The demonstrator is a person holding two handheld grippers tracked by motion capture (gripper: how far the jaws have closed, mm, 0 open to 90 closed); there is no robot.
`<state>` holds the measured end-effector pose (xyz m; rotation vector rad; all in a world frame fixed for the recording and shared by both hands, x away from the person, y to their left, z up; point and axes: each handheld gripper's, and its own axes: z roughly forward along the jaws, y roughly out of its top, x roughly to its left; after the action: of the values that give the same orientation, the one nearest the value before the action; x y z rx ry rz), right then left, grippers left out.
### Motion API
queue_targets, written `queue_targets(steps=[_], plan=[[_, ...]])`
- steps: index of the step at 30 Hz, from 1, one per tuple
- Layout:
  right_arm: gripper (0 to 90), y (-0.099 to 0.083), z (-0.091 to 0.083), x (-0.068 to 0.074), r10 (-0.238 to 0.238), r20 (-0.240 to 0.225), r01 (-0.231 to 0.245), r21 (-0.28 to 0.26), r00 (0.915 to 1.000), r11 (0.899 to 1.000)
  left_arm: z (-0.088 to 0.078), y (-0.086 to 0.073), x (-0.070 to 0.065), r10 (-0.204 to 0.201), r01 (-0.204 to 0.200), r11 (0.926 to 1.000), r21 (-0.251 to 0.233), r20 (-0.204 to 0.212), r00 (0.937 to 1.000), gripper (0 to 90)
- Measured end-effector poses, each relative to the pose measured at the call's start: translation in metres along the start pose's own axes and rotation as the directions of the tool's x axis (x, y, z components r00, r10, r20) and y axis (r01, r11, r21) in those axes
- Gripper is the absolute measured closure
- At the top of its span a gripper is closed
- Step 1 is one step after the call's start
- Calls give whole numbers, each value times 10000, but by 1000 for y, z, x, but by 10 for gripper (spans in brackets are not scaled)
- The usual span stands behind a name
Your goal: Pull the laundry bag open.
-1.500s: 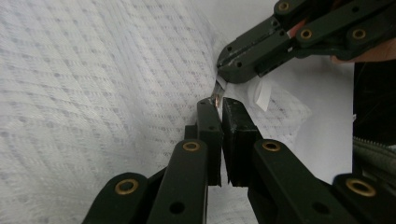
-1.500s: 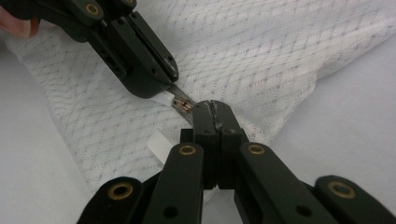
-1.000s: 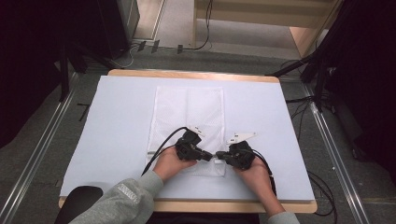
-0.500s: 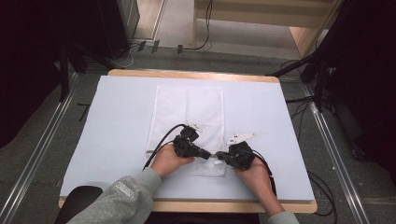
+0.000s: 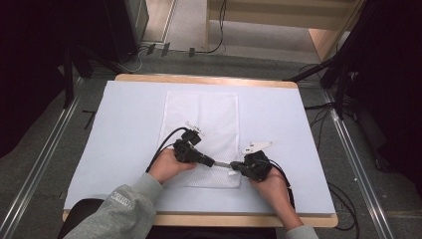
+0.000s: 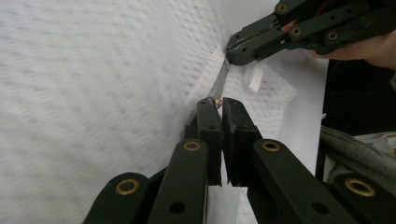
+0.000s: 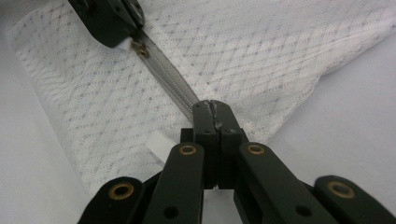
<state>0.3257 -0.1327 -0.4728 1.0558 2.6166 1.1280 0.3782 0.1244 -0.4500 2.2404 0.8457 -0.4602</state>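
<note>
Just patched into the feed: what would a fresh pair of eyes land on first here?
First, the two black grippers meeting nose to nose at the near edge of the white mesh zip bag, which lies flat mid-table on the pale blue table cover. The left gripper is shut on the small metal zipper pull, while the right gripper pinches the end of the grey zipper. That zipper runs taut between them.

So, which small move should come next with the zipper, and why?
Probably draw the left gripper a little further along the zipper, away from the right gripper. Its jaws pinch the slider, the right gripper clamps the zipper's end on the white mesh bag, and the short stretch between them is taut.
</note>
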Motion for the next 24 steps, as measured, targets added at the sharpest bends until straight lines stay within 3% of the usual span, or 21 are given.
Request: queue_targets(steps=[9,13,24], plan=[[900,0,0,0,-35,-10,35,20,10000,10000,-26,-10,10,-279,278,9996,60,60,9996,884],[900,0,0,0,-54,-13,54,-15,10000,10000,-36,-17,17,-351,352,9994,-31,406,9986,884],[900,-1,0,-1,-57,-30,57,-64,10000,10000,-56,-35,21,-277,279,9995,-152,121,9995,884]])
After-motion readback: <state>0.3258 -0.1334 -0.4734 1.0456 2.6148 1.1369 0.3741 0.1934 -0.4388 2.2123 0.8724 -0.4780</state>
